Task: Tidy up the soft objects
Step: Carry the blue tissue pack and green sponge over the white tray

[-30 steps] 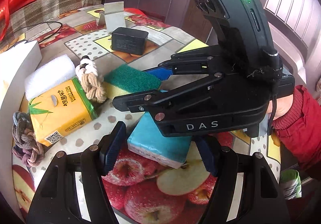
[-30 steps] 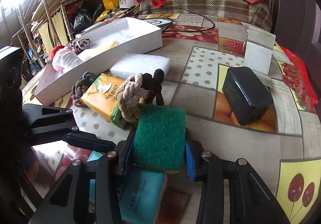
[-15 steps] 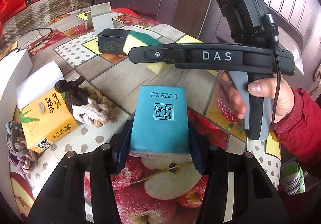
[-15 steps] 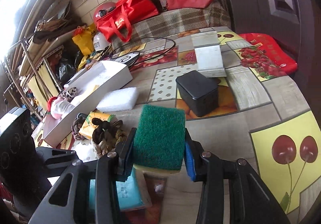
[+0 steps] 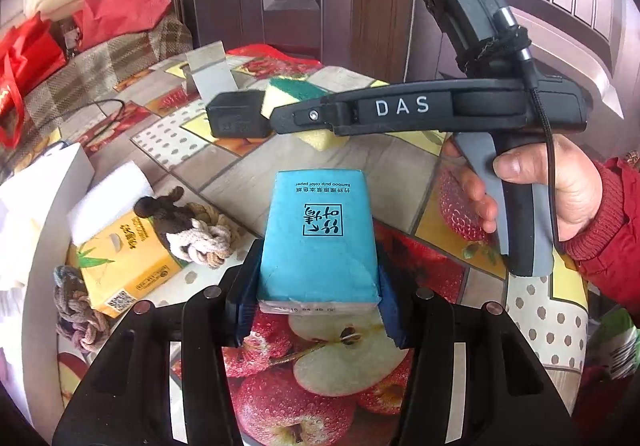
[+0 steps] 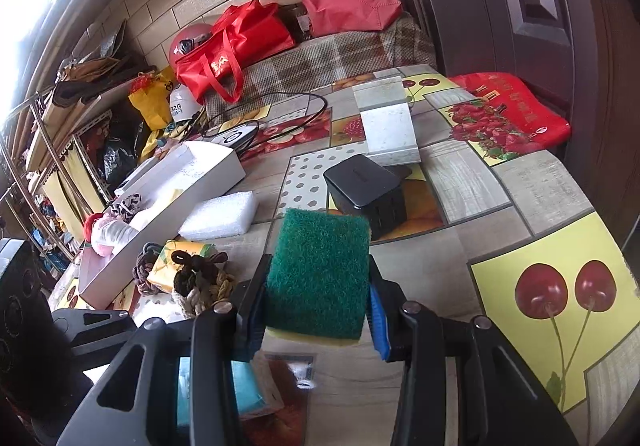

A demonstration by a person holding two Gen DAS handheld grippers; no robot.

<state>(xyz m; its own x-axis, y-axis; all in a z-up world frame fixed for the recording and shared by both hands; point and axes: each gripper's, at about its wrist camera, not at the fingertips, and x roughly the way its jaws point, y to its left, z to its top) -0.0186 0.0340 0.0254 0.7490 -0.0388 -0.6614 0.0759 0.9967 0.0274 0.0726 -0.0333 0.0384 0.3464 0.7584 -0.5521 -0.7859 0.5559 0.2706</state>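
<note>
A: Left wrist view first?
B: The left gripper (image 5: 318, 296) has just been closing and now pinches the blue tissue pack (image 5: 318, 238) at its near end, above the fruit-print table (image 5: 400, 162). Left of it lie a yellow tissue pack (image 5: 128, 262) and a knotted rope toy (image 5: 192, 234).
A: Right wrist view?
B: The right gripper (image 6: 318, 306) clamps the green scouring sponge (image 6: 320, 274); a black box (image 6: 366, 192) sits just beyond.

Ahead of my claw sits a black box (image 6: 366, 194) on the fruit-print tablecloth (image 6: 540, 206), with a folded white card (image 6: 390, 126) just beyond it. Farther off — up and left — red bags (image 6: 236, 42) rest on a checked cushion (image 6: 320, 58), a black cable (image 6: 280, 118) looping in front.
</note>
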